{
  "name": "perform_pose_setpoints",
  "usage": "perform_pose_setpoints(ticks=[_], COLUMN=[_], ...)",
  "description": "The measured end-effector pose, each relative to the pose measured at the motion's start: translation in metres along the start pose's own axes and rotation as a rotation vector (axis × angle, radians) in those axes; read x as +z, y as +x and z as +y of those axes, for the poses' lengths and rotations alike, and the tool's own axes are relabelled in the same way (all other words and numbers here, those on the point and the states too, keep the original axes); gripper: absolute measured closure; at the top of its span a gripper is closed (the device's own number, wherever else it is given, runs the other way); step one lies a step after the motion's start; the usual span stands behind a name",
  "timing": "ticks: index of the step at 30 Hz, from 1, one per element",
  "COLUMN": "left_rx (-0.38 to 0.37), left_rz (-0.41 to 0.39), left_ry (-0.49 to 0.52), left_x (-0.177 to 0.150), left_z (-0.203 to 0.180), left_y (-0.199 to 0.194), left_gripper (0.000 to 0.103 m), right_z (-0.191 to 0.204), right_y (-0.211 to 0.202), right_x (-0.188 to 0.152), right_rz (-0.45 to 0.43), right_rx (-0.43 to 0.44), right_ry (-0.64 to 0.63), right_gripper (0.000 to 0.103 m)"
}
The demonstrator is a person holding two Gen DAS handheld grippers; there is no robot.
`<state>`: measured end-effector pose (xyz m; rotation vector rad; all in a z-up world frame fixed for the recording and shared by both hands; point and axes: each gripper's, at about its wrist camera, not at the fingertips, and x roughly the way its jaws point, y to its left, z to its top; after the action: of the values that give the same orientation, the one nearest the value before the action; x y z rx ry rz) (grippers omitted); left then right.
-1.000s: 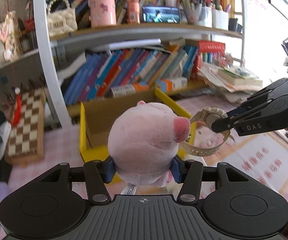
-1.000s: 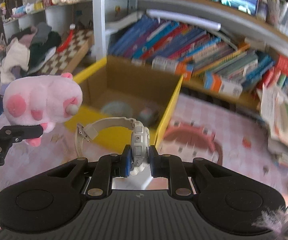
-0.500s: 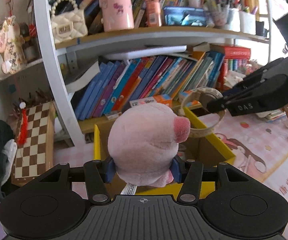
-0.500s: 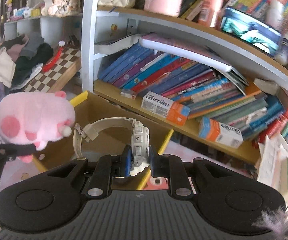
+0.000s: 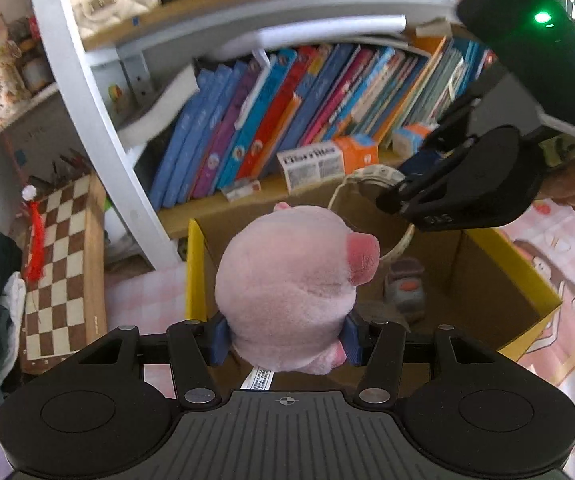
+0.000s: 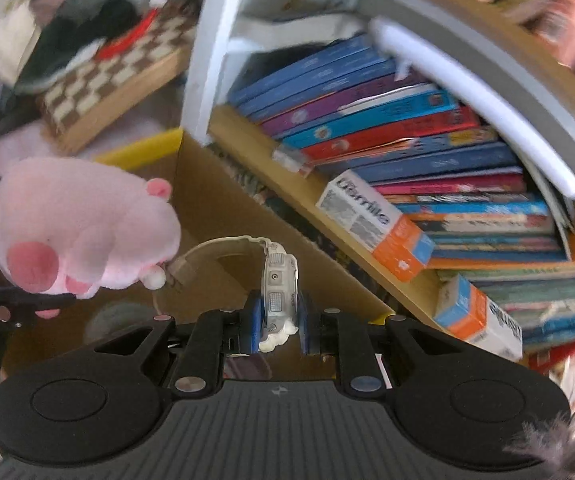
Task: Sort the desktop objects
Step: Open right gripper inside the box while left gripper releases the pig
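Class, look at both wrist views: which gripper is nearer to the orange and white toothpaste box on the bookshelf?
Right. The right gripper, shut on the watch, is close below the toothpaste box; the left gripper, holding the pink plush pig, sits farther back.

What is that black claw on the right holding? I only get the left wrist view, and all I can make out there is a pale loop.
Observer: The right gripper is shut on a white wristwatch, clamped across its case.
Operator: Is the pale loop its band?
Observer: Yes. The strap arcs away from the case and ends unbuckled, close by the pink plush pig. I cannot tell whether they touch.
Operator: What is on the pig's side that I can't see?
Observer: Round, darker-pink patches and a small white nub low on its body.
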<state>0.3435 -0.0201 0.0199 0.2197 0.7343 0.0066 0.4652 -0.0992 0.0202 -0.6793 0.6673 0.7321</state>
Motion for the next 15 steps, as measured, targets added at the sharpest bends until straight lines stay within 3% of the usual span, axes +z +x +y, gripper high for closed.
perform_pose_setpoints(ticks=[15], left_rx=[-0.016], left_rz=[0.096], left_ry=[0.013], left_x=[-0.005], left_z=[-0.005], left_y=[0.027], left_gripper=[0.05], right_z=[0.023], right_y=[0.059], right_x=[0.013], right_rz=[0.075], right_rx=[0.045], right_ry=[-0.174], right_gripper=[0.086])
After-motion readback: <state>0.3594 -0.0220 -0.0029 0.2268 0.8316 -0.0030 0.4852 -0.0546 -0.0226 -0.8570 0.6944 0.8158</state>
